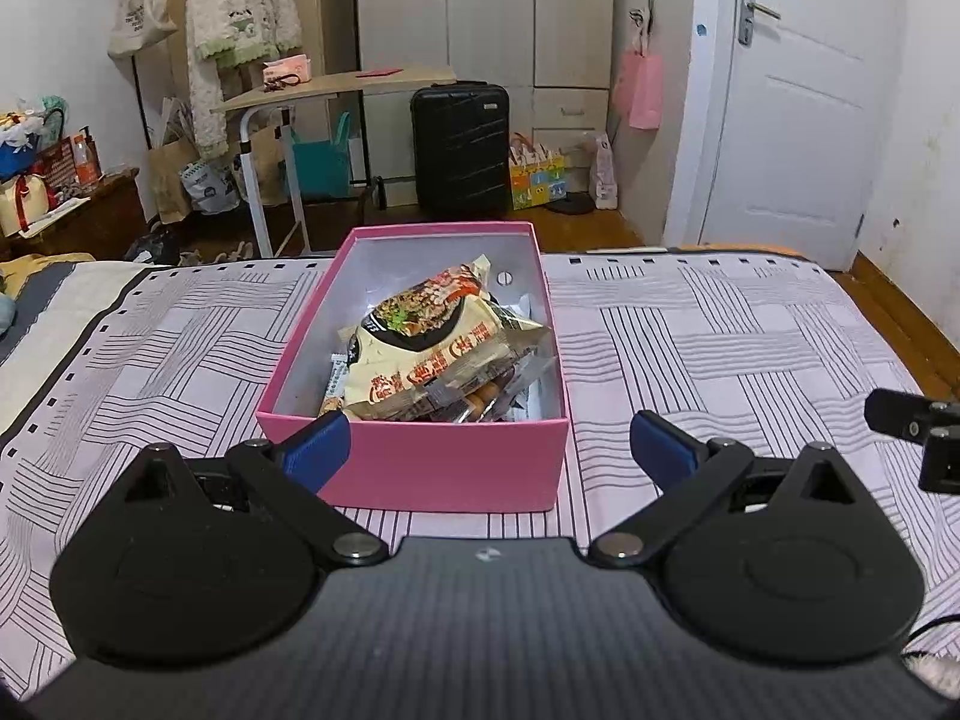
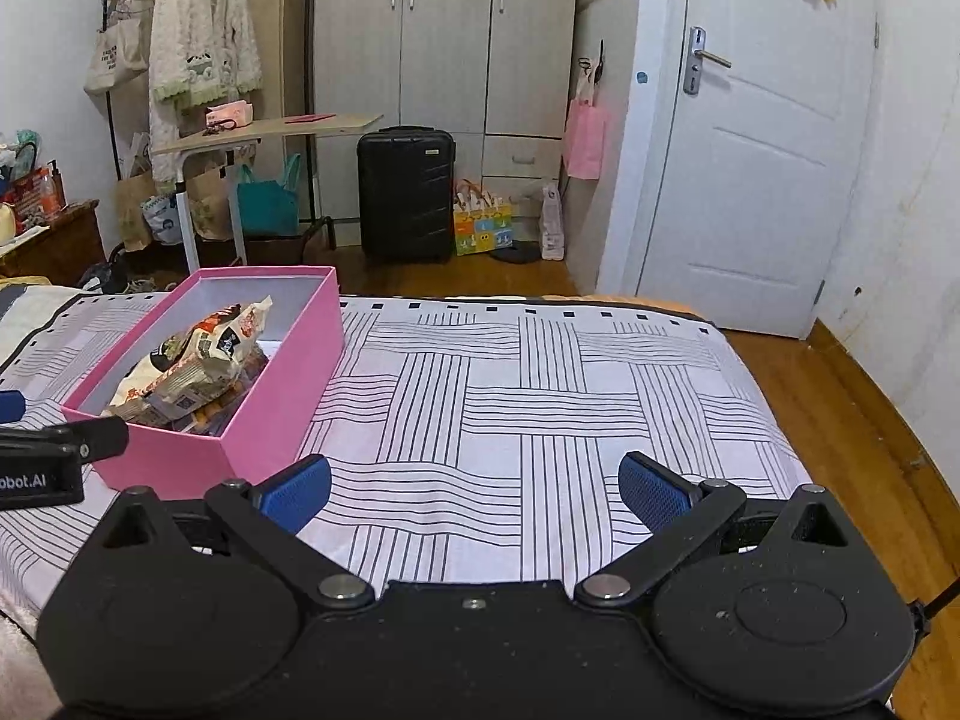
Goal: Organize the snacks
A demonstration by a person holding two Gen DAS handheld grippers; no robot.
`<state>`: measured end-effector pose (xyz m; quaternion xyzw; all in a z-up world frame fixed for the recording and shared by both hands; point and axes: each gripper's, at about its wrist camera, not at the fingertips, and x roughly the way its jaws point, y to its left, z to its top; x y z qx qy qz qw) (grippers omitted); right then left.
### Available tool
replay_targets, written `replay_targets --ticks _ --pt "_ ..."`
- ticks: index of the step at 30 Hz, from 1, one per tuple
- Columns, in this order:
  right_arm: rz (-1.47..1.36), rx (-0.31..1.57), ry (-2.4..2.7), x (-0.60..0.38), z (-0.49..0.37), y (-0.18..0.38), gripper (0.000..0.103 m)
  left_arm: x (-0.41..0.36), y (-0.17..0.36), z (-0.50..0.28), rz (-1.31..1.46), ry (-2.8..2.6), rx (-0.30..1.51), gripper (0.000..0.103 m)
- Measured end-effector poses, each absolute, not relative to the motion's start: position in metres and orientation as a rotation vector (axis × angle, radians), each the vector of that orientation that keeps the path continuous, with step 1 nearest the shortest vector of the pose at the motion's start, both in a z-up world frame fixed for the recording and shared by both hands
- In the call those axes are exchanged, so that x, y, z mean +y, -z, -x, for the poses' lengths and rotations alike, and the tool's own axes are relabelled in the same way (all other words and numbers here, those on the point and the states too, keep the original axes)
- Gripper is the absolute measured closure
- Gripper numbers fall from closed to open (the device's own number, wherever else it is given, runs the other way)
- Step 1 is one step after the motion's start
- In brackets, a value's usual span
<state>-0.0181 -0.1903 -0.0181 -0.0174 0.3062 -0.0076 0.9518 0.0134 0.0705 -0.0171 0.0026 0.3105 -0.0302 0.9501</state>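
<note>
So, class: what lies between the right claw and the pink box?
Only bare striped bedsheet. In the right wrist view, the open right claw sits apart from the pink box, with no snack between them.

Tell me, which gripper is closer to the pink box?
Left. The left gripper faces the pink box head-on, open, its fingers flanking the near wall. The right gripper sits off to the box's right, open over bare bedsheet.

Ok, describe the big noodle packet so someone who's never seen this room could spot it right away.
Find the bed with the striped woven-pattern cover; on it sits an open pink box. The noodle packet lies on top of the pile inside, cream-coloured with a photo of a noodle bowl and red lettering, far larger than the small wrappers tucked under it.
</note>
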Motion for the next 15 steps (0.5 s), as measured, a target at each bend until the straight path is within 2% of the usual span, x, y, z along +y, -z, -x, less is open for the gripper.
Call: replay_targets --ticks 15 --pt "0.037 0.636 0.020 -0.1908 0.0142 0.0203 0.000 0.0723 0.0210 -0.0151 -0.020 0.052 0.654 0.002"
